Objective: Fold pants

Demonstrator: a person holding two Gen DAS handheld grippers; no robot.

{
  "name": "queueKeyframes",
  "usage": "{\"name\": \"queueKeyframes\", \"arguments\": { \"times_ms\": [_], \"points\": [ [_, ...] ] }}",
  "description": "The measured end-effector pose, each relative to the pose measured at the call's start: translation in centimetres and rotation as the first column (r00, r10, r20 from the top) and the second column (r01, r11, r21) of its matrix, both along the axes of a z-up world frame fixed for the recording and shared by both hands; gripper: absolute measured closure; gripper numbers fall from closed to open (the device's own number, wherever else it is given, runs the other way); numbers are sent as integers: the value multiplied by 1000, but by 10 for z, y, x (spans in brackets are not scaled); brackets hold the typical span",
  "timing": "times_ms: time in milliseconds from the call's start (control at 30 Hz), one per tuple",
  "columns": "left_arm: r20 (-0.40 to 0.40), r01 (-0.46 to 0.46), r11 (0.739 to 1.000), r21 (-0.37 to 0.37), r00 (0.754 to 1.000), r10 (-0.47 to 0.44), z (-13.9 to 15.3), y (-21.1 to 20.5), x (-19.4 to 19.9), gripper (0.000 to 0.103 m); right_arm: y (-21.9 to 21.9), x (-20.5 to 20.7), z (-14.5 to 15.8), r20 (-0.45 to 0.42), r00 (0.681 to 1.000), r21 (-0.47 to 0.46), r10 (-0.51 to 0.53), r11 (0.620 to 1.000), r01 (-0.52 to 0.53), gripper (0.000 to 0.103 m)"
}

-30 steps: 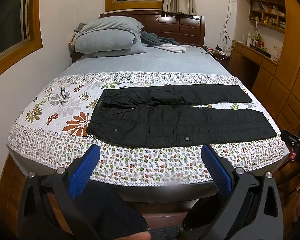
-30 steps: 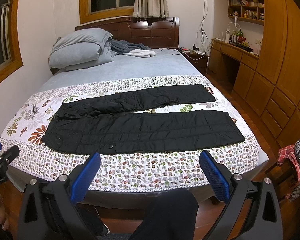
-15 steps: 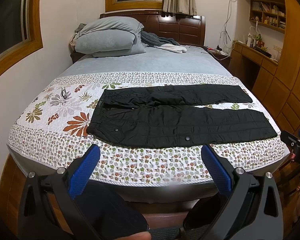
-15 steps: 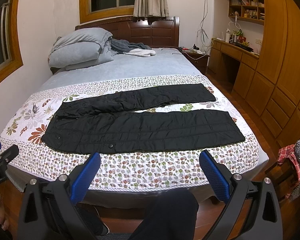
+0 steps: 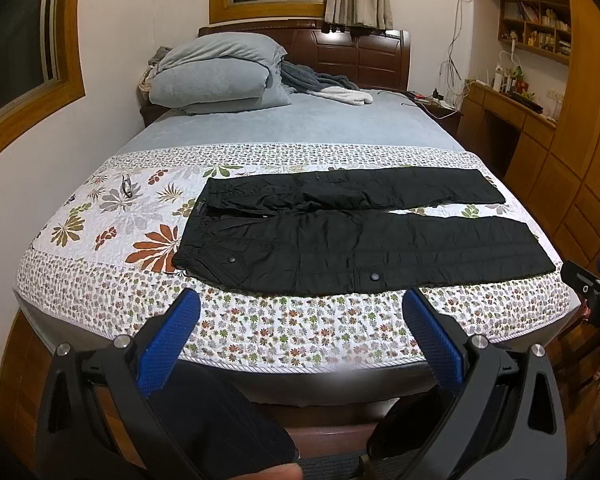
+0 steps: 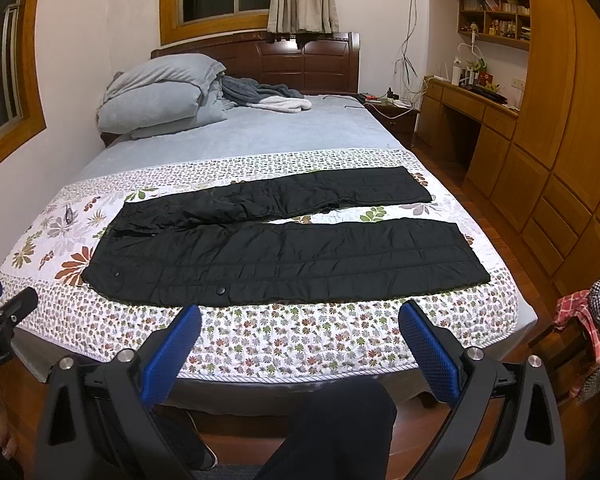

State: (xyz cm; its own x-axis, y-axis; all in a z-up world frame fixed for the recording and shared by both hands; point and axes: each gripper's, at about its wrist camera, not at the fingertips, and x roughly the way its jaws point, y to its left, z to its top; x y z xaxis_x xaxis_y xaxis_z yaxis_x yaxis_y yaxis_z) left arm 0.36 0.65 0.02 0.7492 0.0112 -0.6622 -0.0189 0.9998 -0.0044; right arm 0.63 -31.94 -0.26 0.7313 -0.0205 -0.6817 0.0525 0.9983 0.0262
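Nothing is folded yet — the black pants lie spread flat across the foot of the bed, legs apart. The left gripper and right gripper hover short of the bed — fingers wide, empty.

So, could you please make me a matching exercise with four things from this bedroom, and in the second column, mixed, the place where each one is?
Things:
1. black pants
2. grey pillows
3. eyeglasses
4. checked cloth

Places:
A. stacked at the head of the bed, on its left side
B. hanging off the bed, at the right edge of the right wrist view
C. spread flat across the floral quilt, legs pointing right
D. on the floral quilt, left of the pants' waistband

Pairs: 1-C, 2-A, 3-D, 4-B
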Motion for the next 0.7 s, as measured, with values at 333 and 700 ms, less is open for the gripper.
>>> {"name": "queueKeyframes", "arguments": {
  "times_ms": [333,700],
  "points": [
    [3,2,1000,6,1000,-2,0,-8,-1,3,0,0,1,2,1000,0,-3,1000,3,3],
    [4,2,1000,7,1000,-2,0,-9,-2,3,0,-1,2,4,1000,-2,-2,1000,2,3]
  ]
}}
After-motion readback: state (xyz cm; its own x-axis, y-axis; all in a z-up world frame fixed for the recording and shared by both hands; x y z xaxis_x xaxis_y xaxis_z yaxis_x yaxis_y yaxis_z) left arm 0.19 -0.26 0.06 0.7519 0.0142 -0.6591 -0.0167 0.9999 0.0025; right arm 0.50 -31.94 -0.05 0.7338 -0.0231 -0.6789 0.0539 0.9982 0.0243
